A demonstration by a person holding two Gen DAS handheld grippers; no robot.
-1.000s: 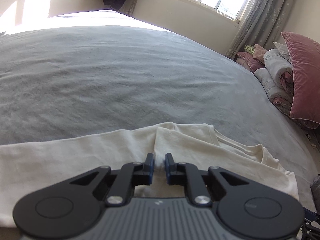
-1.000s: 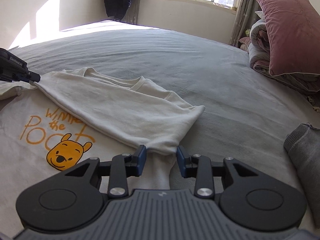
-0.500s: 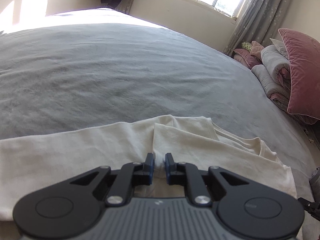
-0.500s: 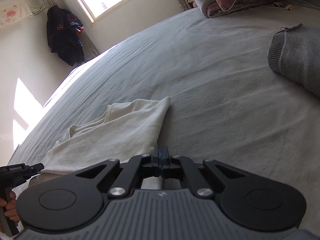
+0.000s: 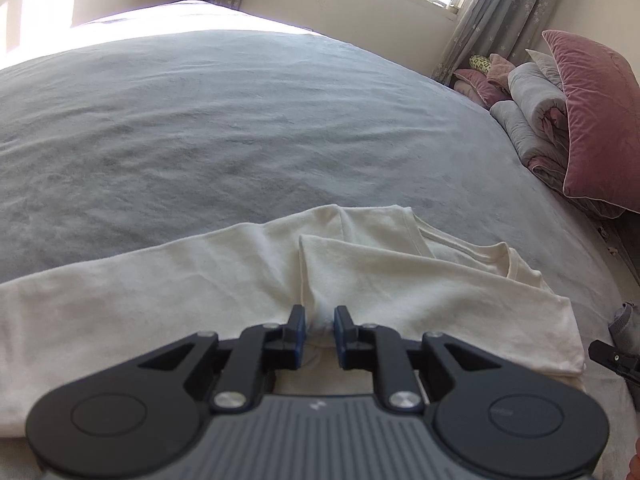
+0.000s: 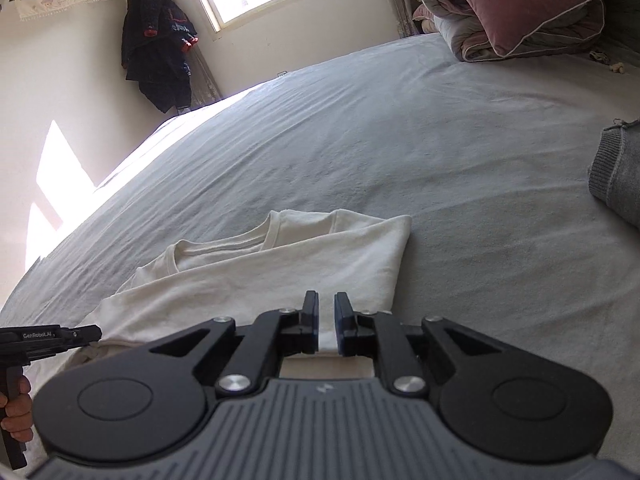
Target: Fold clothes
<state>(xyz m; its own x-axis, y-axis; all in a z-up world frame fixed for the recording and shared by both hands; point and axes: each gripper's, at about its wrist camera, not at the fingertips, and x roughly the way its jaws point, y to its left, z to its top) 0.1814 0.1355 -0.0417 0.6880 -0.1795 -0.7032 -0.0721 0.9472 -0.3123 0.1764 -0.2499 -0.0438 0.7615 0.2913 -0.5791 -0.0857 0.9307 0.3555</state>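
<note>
1. The cream T-shirt (image 5: 400, 280) lies partly folded on the grey bedspread (image 5: 240, 120), on the near part of the bed, with one side laid over the body and the neckline facing the window side
2. The left gripper (image 5: 319, 322) sits low over the shirt; its fingers are drawn close and pinch a small ridge of the cream fabric between them
3. The right gripper (image 6: 327, 316) is over the folded edge of the shirt (image 6: 280, 272); its fingers stand a narrow slit apart with cloth showing in the slit, and whether they truly clamp it cannot be told
4. In the right wrist view the left gripper's black tip (image 6: 80, 334) touches the shirt's left edge, with a hand (image 6: 16, 408) on its handle
5. A grey knitted garment (image 6: 620, 176) lies on the bedspread well to the right of the shirt
6. Pink pillows and rolled quilts (image 5: 560, 120) are stacked at the far right by the curtain
7. A dark jacket (image 6: 160, 48) hangs in the room corner beside the window
</note>
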